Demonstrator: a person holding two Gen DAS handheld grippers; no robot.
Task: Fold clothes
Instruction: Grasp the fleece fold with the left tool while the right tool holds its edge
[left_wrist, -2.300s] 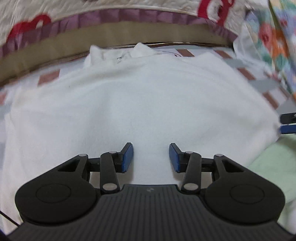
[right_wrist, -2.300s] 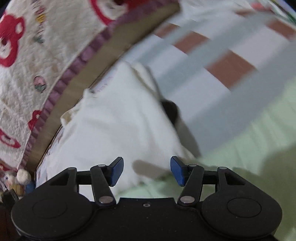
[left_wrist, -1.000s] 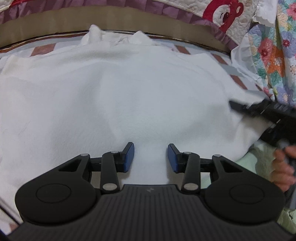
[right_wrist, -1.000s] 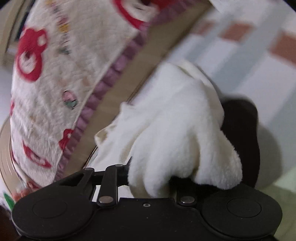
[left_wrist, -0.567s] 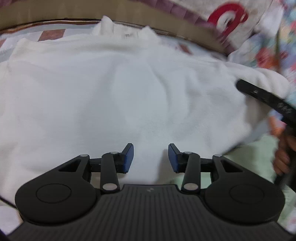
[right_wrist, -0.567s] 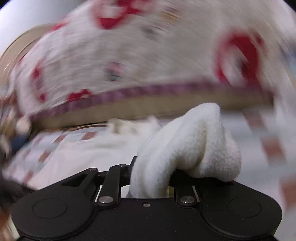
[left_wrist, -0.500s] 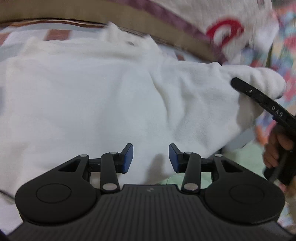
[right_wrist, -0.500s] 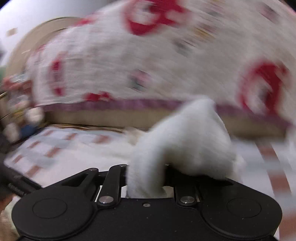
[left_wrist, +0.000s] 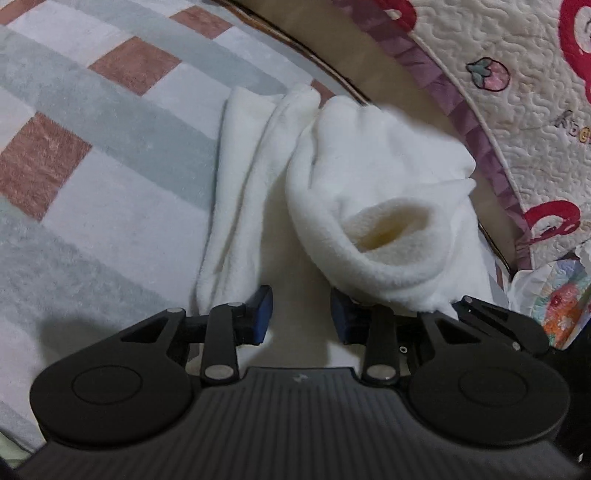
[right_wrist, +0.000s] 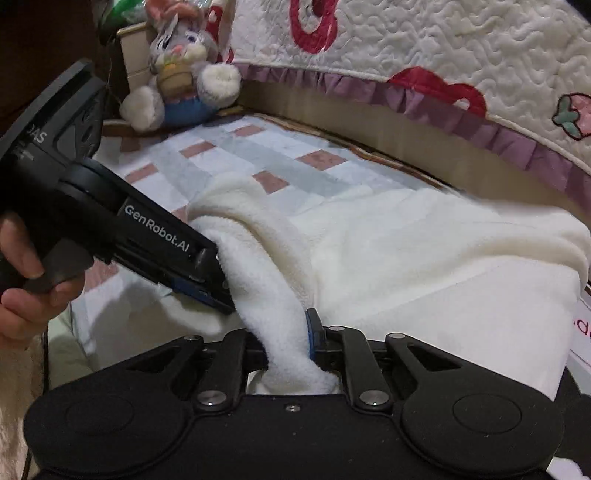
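Right wrist view: right gripper (right_wrist: 286, 339) is clamped on a bunched strip of the white fleece garment (right_wrist: 424, 273), fabric pinched between its blue pads at lower centre and spilling back over the gripper body. Left gripper (right_wrist: 207, 291) comes in from the left of that frame, held by a hand (right_wrist: 22, 288); its tip sits against the same raised ridge of fleece.

Left wrist view: left gripper (left_wrist: 300, 314) has its jaws parted with a clear gap and nothing between the pads. A rolled edge of the garment (left_wrist: 369, 206) drapes over the right-hand finger only, so it's touching, not gripping.

Garment lies on the checked blanket (right_wrist: 280, 162), mid-frame, close beside the quilted bed edge (right_wrist: 480, 62) along the upper right.

Progress, as a judgement: one side is lifted and doubled over the main panel, with a long crease visible in the left wrist view. So a fold is partly made, not laid flat. Left to do: set the carried edge down, flatten, any further folds. Final shape isn't settled from these frames.

Counts:
- garments: 1
- grippers: 2
- hands seen: 1
- plush rabbit (right_wrist: 181, 66): 1, upper left of right wrist view
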